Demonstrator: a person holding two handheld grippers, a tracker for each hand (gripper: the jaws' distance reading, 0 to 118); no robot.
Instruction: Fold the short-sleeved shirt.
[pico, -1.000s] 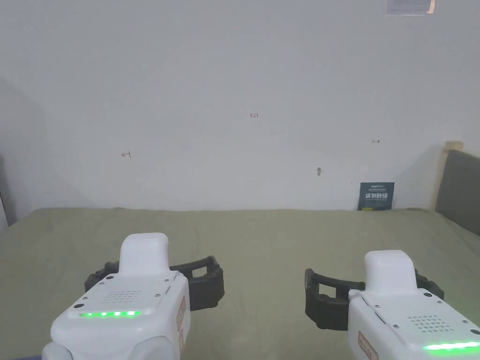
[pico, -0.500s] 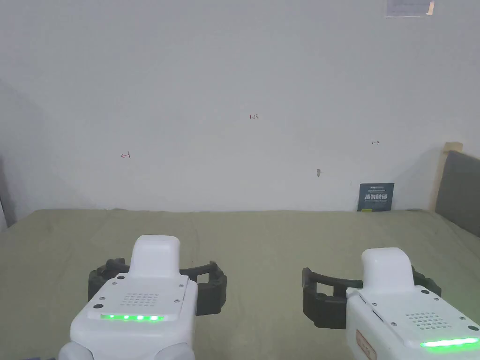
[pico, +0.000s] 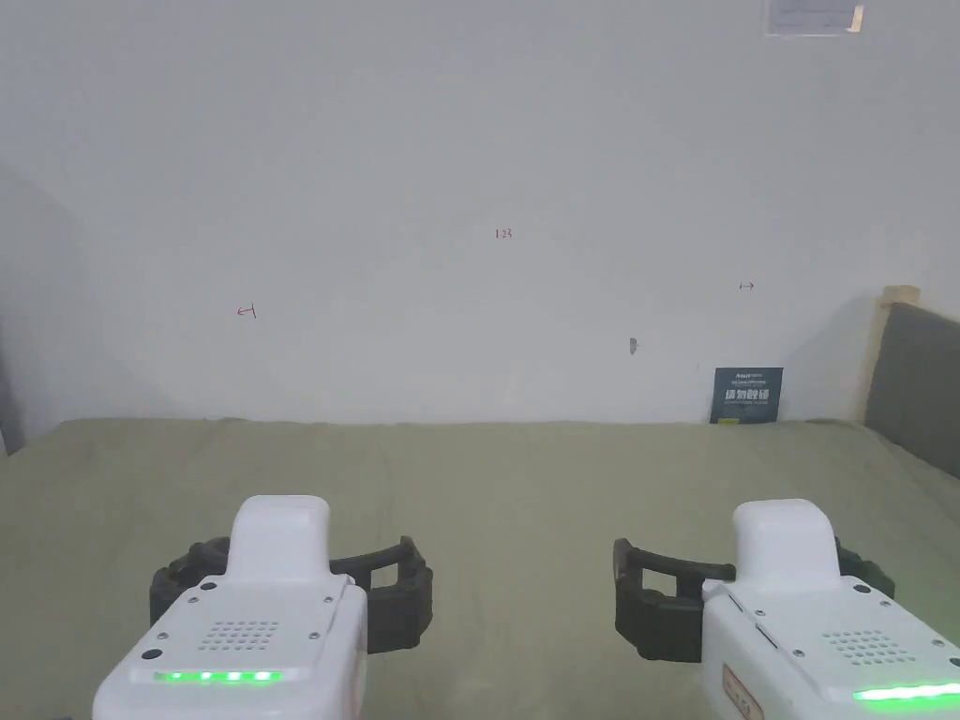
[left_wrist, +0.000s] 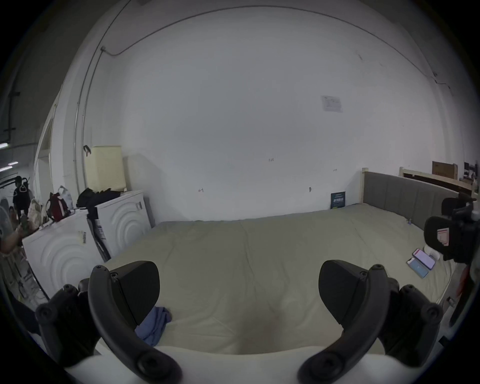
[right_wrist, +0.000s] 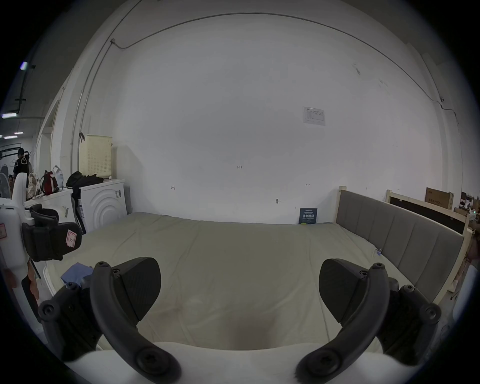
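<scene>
Shirt fabric, blue and crumpled (left_wrist: 153, 322), lies bunched at the near left edge of the bed (pico: 525, 487), partly hidden behind one finger of my left gripper (left_wrist: 239, 293). That gripper hovers over the olive-green sheet with its fingers (left_wrist: 141, 283) spread wide and empty. My right gripper (right_wrist: 239, 288) hangs beside it, well apart, fingers released too, nothing between them. Two phones (left_wrist: 422, 262) rest near the bed's right edge, below the grey headboard (right_wrist: 405, 241).
</scene>
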